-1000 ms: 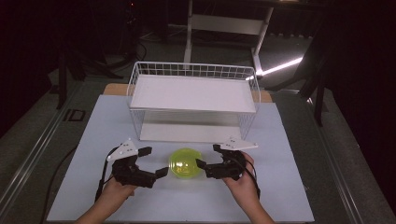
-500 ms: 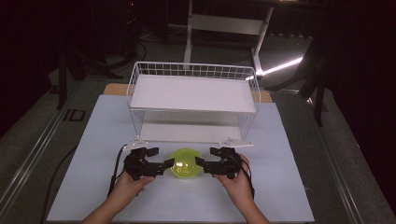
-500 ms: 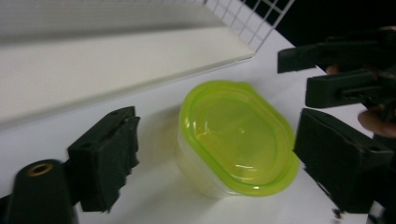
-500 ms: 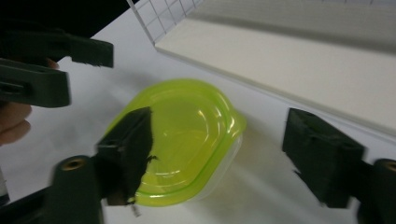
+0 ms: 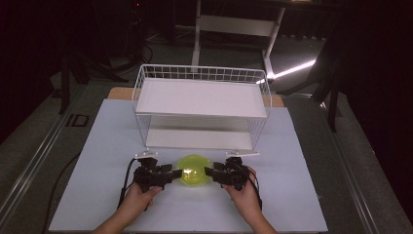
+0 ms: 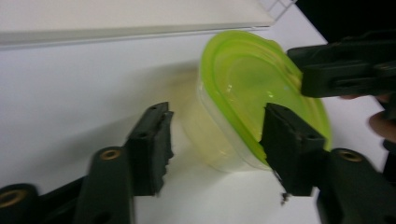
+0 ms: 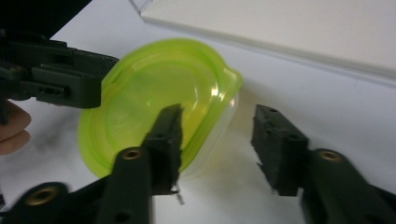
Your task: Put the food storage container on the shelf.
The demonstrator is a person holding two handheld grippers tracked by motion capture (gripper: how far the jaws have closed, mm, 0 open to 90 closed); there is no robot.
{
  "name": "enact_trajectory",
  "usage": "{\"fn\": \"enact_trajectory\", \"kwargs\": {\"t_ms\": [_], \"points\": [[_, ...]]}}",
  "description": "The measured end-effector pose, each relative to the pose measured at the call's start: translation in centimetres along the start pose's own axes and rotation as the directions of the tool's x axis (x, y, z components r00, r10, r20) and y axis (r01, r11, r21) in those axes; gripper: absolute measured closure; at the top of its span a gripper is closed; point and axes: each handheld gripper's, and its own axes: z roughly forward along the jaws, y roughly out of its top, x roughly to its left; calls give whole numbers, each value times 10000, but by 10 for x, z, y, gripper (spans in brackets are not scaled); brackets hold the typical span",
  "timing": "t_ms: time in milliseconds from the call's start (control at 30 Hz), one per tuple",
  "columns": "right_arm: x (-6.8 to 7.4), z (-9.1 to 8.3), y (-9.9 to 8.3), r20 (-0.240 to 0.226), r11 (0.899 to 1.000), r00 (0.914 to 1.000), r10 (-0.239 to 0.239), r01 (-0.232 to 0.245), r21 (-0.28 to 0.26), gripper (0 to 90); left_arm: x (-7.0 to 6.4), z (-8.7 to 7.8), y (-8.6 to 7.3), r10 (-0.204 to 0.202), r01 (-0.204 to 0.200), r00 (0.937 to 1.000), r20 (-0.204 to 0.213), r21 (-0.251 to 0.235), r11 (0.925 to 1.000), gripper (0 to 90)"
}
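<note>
A round clear container with a yellow-green lid (image 5: pixel 193 169) sits on the white table, just in front of the wire rack. My left gripper (image 5: pixel 174 172) is at its left side and my right gripper (image 5: pixel 210 171) at its right side. In the left gripper view the gripper (image 6: pixel 217 114) is open, with one jaw over the lid (image 6: pixel 243 84) and the other beside the container's wall. In the right gripper view the gripper (image 7: pixel 219 115) is open too, straddling the rim of the container (image 7: pixel 149 93). Neither pair of jaws has closed on it.
A white wire rack (image 5: pixel 202 105) with two white shelves stands mid-table behind the container. The white table top (image 5: pixel 97 146) spreads out left and right of it. Dark floor, chair legs and stands lie beyond the table.
Both grippers have moved inward from either side, and their open jaws now reach the container. The container has stayed in place.
</note>
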Motion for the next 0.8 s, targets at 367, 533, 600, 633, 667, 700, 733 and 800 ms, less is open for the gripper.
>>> {"fn": "enact_trajectory", "kwargs": {"t_ms": [367, 533, 600, 633, 667, 700, 733, 800], "points": [[10, -6, -4, -168, 9997, 9998, 127, -124, 197, 735, -20, -4, -1, 449, -447, 9989, -102, 151, 9989, 703], [16, -11, -6, -264, 9996, 9992, 288, -286, 71, 799, -25, -8, -6, 621, -611, 9969, -475, 231, 9979, 751], [21, -13, -5, -217, 10000, 9998, 33, -32, 44, 804, -24, -11, -6, 446, -448, 9982, -408, -49, 9990, 780], [24, -15, -5, -184, 10000, 9998, -74, 74, 0, 806, -23, -13, -5, 385, -393, 9986, -355, -229, 9990, 787], [25, -16, -4, -302, 10000, 9995, 0, -2, -62, 808, -23, -16, -3, 358, -373, 9987, -363, -393, 9985, 792], [25, -16, -4, -302, 10000, 9995, 0, -2, -62, 808, -23, -16, -3, 358, -373, 9987, -363, -393, 9985, 796], [30, -20, -2, -329, 9998, 9994, -128, 123, -159, 811, -24, -19, 1, 478, -497, 9982, -366, -524, 9974, 797], [31, -22, 1, -337, 9996, 9994, -109, 100, -276, 811, -26, -20, 6, 522, -541, 9981, -332, -586, 9968, 797]]}}
